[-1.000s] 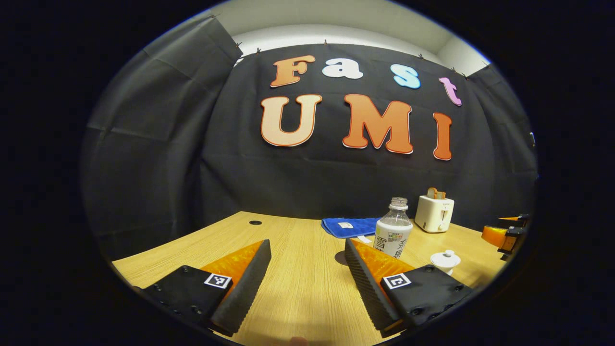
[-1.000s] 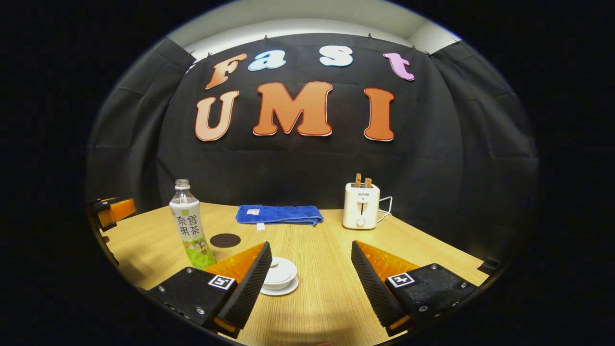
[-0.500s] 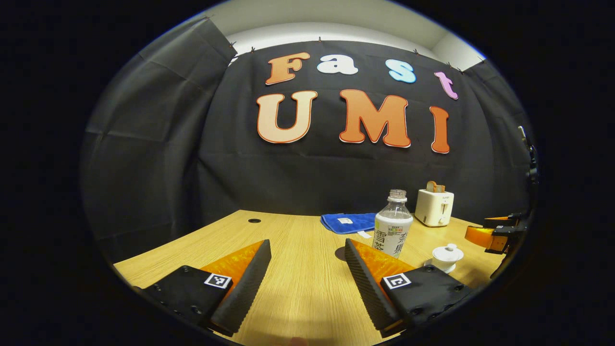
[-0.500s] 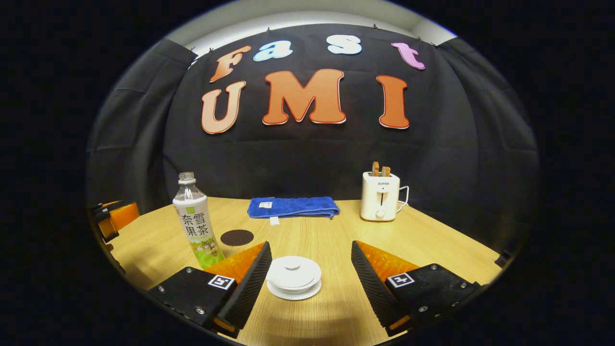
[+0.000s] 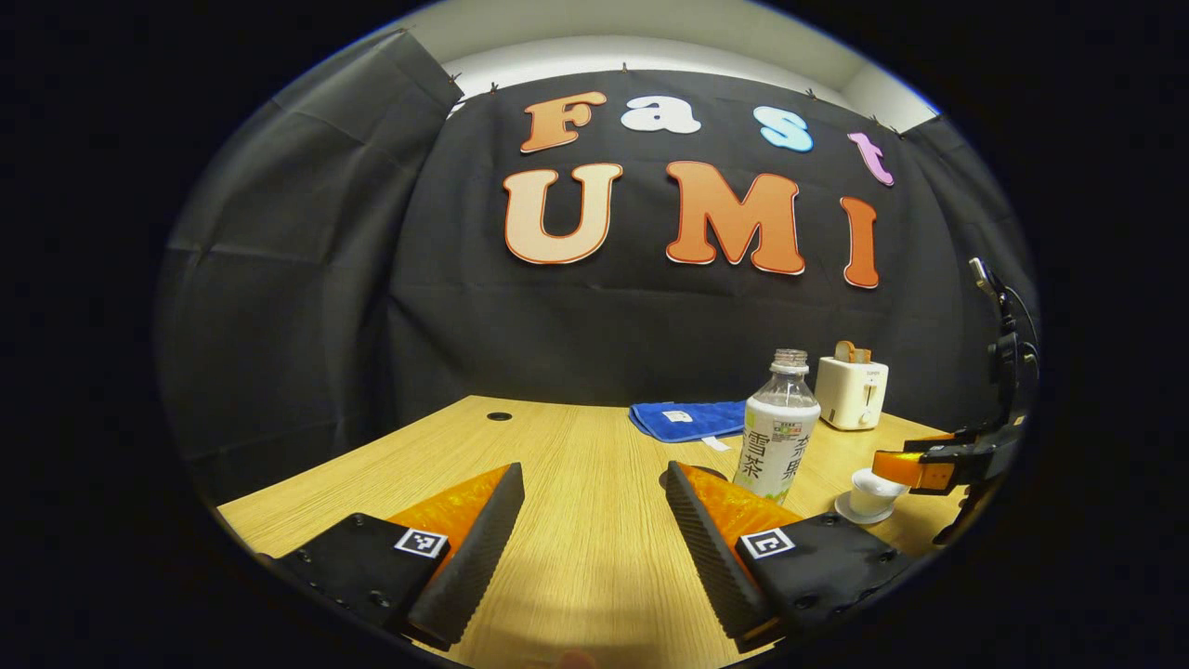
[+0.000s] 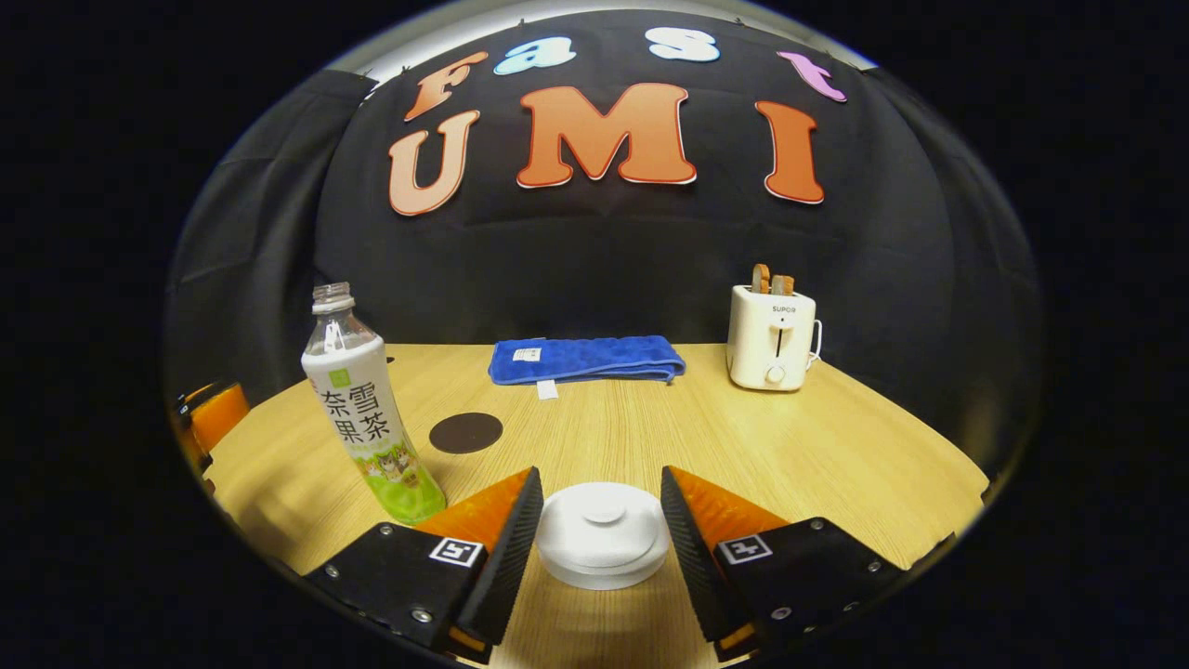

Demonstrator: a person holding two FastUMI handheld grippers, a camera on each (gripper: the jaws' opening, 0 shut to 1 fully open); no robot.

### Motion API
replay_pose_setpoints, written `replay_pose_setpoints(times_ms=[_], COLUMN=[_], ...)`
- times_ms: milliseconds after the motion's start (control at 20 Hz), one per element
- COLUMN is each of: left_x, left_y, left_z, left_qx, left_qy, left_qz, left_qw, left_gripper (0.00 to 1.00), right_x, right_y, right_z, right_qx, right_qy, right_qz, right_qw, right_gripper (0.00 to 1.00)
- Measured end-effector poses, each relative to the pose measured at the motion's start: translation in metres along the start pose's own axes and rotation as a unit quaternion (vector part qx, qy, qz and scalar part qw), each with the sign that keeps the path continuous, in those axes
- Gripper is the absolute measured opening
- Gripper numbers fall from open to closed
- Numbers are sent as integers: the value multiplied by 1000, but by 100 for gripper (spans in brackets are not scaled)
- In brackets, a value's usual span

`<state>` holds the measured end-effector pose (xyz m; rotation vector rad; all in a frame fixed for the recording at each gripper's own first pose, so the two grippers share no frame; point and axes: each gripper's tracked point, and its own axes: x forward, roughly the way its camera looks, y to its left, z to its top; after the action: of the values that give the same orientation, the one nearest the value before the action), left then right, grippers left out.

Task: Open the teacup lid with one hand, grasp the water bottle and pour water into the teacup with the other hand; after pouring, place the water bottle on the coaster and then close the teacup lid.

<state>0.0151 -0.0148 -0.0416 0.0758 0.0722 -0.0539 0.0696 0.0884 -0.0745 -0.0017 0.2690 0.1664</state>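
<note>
1. right claw (image 6: 602, 520) stands with its fingers parted around the teacup (image 6: 603, 550), one ribbed wedge pad on each side of the lid (image 6: 603, 530); the gaps are thin, and whether the pads touch the lid cannot be told.
2. in the left gripper view the right claw (image 5: 915, 465) reaches in from the right, over the teacup (image 5: 871, 497).
3. left claw (image 5: 594, 520) is wide open and holds nothing, its two ribbed wedge fingers spread above bare tabletop (image 5: 576, 474).
4. teacup: white, glazed, round and low, on a shallow white saucer; the lid is a smooth dome with a small round knob, and it sits on the cup.
5. bottle (image 6: 362, 409): clear ribbed plastic, no cap, a printed wrap sleeve around its body; it stands upright to the left of the teacup, near the right claw's left finger. in the left gripper view the bottle (image 5: 778, 429) rises behind the left claw's right finger.
6. coaster (image 6: 465, 432): a dark flat disc lying beyond the bottle and teacup, apart from both.
7. tabletop (image 6: 817, 446): pale wood grain, smooth.
8. towel (image 6: 585, 359): blue, nubby, folded into a long strip at the far edge.
9. toaster (image 6: 771, 336): cream, boxy with rounded corners, two slices standing out of its slots, far right.
</note>
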Motion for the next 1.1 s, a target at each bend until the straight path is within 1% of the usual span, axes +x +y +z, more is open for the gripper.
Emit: replay_pose_setpoints(times_ms=[50, 100, 150, 250, 300, 350, 550, 600, 650, 700, 850, 1100], left_x=[0, 0, 0, -2, -2, 0, -1, -1, 0, 0, 0, -2], left_y=[1, 1, 2, 4, 4, 4, 4, 4, 2, 1, -3, -8], left_z=[0, 0, -2, -2, -2, -4, -6, -7, -8, -8, -11, -11], left_qx=[1, 1, 0, -1, -1, -1, 0, 0, -1, 0, 4, 7], left_qy=[1, 2, 2, 4, 6, 6, 11, 13, 14, 15, 19, 22], left_qz=[0, 1, 1, 3, 3, 3, 3, 3, 2, 1, -4, -9], left_qw=[1000, 1000, 1000, 1000, 1000, 1000, 1000, 1000, 1000, 1000, 1000, 1000], left_gripper=[99, 98, 98, 99, 99, 99, 99, 99, 99, 99, 99, 99], right_x=[2, 3, 4, 7, 8, 9, 10, 9, 10, 10, 10, 10], right_y=[1, 0, -1, -4, -5, -6, -5, -3, -5, -4, -4, -4], right_z=[-1, -3, -3, -5, -6, -7, -10, -9, -8, -8, -8, -8], right_qx=[0, 0, -2, -7, -8, -8, -10, -11, -13, -15, -18, -21], right_qy=[4, 7, 9, 16, 20, 23, 31, 32, 32, 32, 34, 35], right_qz=[1, 0, -4, -11, -11, -12, -10, -8, -10, -10, -12, -13], right_qw=[1000, 1000, 1000, 1000, 1000, 1000, 999, 999, 999, 999, 999, 999], right_gripper=[73, 71, 65, 59, 58, 54, 44, 39, 40, 38, 30, 24])
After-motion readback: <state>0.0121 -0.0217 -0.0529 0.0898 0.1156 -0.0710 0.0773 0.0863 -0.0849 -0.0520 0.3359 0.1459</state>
